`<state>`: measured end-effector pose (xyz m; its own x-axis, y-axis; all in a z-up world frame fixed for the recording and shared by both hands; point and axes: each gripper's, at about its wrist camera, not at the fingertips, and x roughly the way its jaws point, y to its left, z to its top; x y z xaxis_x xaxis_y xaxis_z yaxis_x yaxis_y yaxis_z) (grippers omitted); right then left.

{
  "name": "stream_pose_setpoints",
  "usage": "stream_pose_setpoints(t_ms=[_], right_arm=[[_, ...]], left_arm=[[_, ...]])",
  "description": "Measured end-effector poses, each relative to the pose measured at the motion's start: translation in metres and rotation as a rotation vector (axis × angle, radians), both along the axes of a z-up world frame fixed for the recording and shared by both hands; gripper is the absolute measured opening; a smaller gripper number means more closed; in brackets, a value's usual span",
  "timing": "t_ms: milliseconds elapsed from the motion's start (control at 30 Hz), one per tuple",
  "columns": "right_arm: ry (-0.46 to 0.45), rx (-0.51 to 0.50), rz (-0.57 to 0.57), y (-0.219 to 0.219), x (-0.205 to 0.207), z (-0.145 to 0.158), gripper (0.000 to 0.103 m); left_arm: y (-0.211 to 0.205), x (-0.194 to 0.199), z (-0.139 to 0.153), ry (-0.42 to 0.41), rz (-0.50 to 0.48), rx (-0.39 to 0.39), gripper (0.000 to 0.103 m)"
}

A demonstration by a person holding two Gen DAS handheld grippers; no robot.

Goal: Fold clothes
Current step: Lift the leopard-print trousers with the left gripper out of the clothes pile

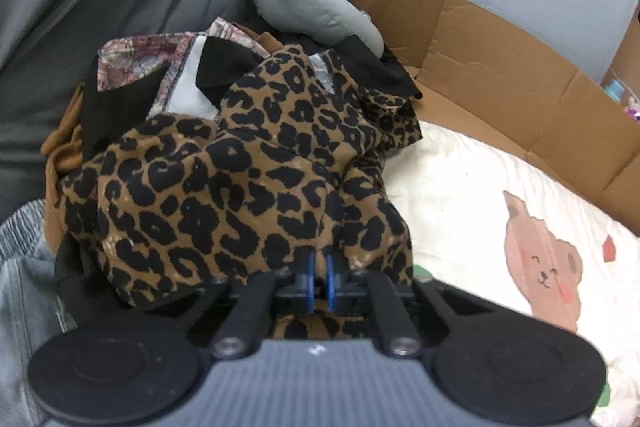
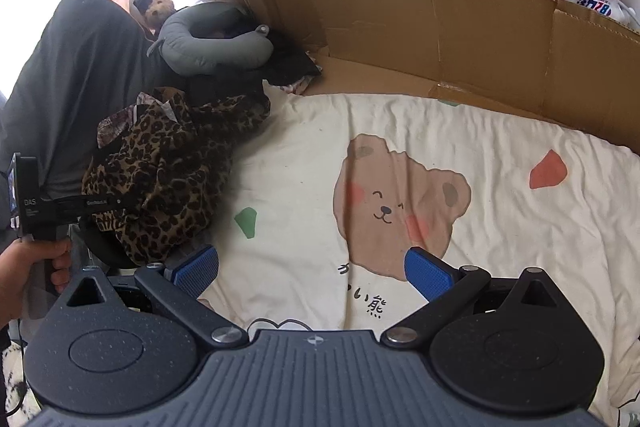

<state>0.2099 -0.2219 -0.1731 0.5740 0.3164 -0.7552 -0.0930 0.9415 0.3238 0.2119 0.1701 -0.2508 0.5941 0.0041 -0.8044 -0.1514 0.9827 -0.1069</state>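
Left gripper pinches the leopard garment atop the pile at the bed's left; right gripper, jaws wide and empty, stands right of it

Left wrist view: looks steeply down, very close on the leopard-print garment, pile filling mid-frame. Right wrist view: angled down from further back over the bear-print bedsheet. Shared ground: the garment, sheet, grey neck pillow (also cardboard behind).
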Motion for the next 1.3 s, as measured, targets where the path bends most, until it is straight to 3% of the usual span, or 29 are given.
stream_pose_setpoints(t_ms=[167, 467, 900, 1300], right_arm=[[0.029, 0.015, -0.015, 0.001, 0.002, -0.015, 0.102], [0.035, 0.032, 0.037, 0.017, 0.002, -0.034, 0.102], [0.064, 0.069, 0.127, 0.046, -0.002, -0.069, 0.102], [0.093, 0.040, 0.133, 0.053, -0.003, -0.095, 0.102]], left_arm=[[0.000, -0.009, 0.006, -0.025, -0.016, -0.002, 0.005], [-0.009, -0.035, 0.006, -0.019, -0.061, -0.091, 0.004], [-0.041, -0.075, -0.027, 0.072, -0.143, -0.254, 0.004], [-0.072, -0.109, -0.054, 0.176, -0.269, -0.300, 0.004]])
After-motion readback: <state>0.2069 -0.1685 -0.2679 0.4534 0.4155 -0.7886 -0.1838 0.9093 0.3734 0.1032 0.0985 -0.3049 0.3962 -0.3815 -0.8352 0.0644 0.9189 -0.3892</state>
